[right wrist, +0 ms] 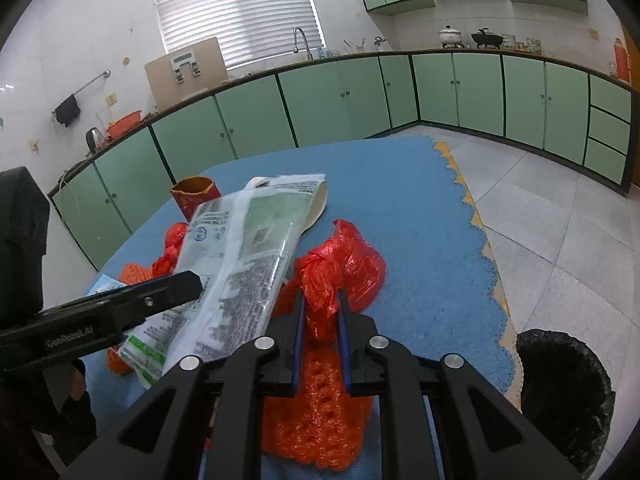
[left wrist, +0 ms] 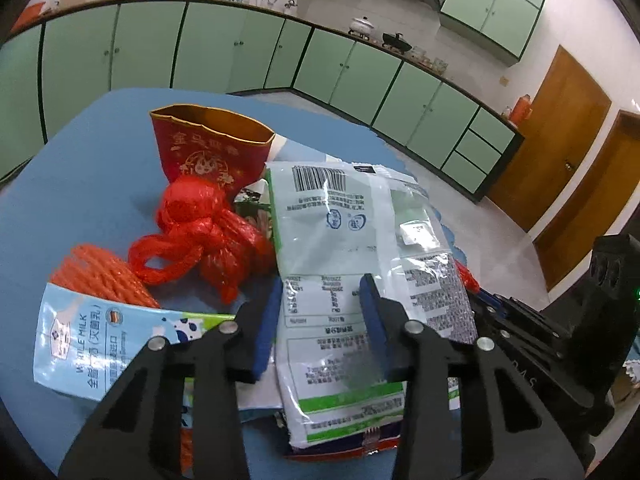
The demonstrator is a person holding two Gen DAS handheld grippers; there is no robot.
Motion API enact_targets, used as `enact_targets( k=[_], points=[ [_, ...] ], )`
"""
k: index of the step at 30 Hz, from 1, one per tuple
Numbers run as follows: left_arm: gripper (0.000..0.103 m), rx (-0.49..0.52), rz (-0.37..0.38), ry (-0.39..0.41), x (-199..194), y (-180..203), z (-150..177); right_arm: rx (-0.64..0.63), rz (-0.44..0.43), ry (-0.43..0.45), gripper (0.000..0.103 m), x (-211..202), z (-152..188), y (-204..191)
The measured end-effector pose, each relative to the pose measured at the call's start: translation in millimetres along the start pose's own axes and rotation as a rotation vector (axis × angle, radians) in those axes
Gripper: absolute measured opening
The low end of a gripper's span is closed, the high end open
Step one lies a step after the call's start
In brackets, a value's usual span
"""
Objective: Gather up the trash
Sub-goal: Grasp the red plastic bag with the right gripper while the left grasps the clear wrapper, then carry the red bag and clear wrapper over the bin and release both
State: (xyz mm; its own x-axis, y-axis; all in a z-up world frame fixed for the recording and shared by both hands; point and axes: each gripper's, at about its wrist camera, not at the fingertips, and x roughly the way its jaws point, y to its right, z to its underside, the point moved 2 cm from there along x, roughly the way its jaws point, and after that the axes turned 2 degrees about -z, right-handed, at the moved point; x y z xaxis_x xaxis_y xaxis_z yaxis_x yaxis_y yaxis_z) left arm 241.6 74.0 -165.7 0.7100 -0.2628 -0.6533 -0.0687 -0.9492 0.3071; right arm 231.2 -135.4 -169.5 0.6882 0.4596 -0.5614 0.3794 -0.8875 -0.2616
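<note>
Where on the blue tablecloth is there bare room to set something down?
Free: the blue tablecloth between the red plastic bag and its scalloped edge, and beyond the red paper cup. Crowded: around the white-green wrapper and orange foam net.

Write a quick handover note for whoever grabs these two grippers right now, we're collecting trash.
Left gripper: jaws straddle the green-and-white wrapper; grip unclear.
Right gripper: jaws shut on a red plastic bag, above orange foam netting.
On the blue table: red paper cup, milk carton, another red bag.
Black-lined bin stands beside the table.
Nothing seen binned; everything remains.
</note>
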Motion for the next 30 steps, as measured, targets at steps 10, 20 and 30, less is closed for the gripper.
enact_targets(
  k=[10,20,30],
  points=[
    [0.010,-0.003,-0.005,0.061,-15,1,-4,0.004,0.006,0.009,0.014,-3,-3,-1],
    [0.024,-0.026,0.054,0.001,-6,5,5,0.001,0.007,0.020,0.014,-6,-1,-3],
    [0.004,-0.033,0.008,0.089,-29,-3,-3,0.017,0.015,0.064,0.014,-27,-10,2]
  ],
)
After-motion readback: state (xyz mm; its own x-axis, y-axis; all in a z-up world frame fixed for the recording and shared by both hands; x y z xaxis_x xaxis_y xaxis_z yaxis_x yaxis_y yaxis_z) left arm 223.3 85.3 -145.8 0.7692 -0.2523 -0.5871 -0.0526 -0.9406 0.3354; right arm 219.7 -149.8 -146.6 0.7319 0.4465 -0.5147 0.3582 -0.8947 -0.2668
